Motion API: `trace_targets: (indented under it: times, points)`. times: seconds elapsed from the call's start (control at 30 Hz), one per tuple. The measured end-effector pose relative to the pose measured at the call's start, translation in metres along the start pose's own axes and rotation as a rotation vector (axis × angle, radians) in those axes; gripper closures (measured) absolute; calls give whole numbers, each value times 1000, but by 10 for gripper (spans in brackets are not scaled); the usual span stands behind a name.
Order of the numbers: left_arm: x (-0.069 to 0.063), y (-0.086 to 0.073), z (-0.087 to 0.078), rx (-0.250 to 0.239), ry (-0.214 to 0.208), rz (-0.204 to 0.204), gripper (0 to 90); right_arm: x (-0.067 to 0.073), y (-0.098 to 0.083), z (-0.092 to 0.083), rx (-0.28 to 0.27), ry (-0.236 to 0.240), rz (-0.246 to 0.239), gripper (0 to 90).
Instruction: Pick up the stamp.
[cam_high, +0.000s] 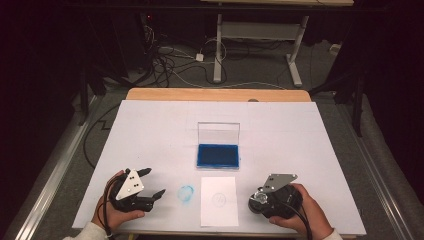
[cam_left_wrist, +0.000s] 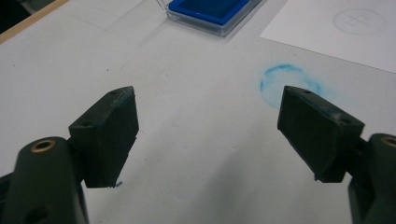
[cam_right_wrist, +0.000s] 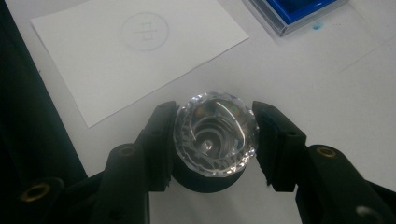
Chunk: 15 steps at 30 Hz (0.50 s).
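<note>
My right hand-held gripper (cam_right_wrist: 215, 135) pinches the stamp (cam_right_wrist: 215, 133) by its clear faceted knob, both pads pressed against it; the stamp stands on the tabletop (cam_high: 150, 130) just right of the paper sheet (cam_high: 218, 201). My left hand-held gripper (cam_left_wrist: 208, 135) rests spread and holds nothing. Between it and the sheet lies a blue ring smear (cam_high: 186, 193). The sheet carries one faint round imprint (cam_right_wrist: 145, 31). Beyond it, the ink pad (cam_high: 218, 155) sits with its lid raised. I judge the stamp secured; inking and pressing on the sheet are still to come.
</note>
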<state>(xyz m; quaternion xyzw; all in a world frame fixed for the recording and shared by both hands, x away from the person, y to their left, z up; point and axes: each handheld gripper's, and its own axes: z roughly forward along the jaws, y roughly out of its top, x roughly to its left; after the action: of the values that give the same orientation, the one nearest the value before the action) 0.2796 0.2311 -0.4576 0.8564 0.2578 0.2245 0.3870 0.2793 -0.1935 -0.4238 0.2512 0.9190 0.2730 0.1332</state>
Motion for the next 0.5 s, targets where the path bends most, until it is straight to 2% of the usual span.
trace_targets:
  times: [0.5]
  points:
    - [-1,0,1,7,-11,7,199,0,0,1,-8,1,0,555]
